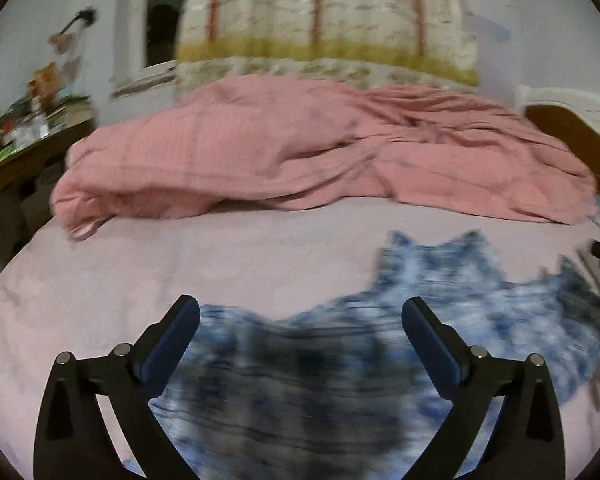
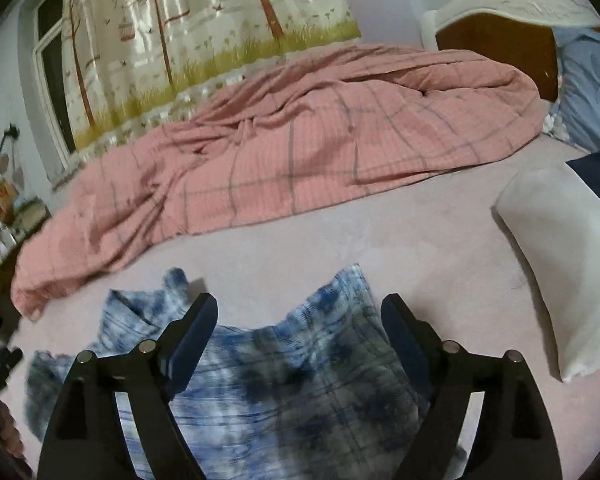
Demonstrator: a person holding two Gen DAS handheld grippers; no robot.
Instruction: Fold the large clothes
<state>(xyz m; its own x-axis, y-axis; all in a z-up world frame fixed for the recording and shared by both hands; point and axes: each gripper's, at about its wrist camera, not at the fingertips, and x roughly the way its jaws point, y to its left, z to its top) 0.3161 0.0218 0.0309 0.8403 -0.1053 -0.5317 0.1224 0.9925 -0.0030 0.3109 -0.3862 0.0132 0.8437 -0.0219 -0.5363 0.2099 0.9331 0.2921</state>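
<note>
Bed sheet: pale pink fitted sheet [image 2: 340,236] covers the mattress, smooth, bare across the middle.
Quilt: crumpled salmon-pink quilt w/ thin grey check lines [image 2: 308,136], heaped along the bed's far edge, spans most of its width.
Pillow: white oblong pillow [image 2: 564,260] lies near the bed's right edge, apart from the quilt.
Headboard: brown wood panel w/ white carved frame [image 2: 496,40], at the bed's far right corner.
Curtain: glossy cream curtain printed w/ brown tree trunks & green grass [image 2: 204,28], behind the bed's far edge.
Side table: cluttered brown wooden table [image 1: 28,148], off the bed's left edge; items too blurred to tell.
</note>
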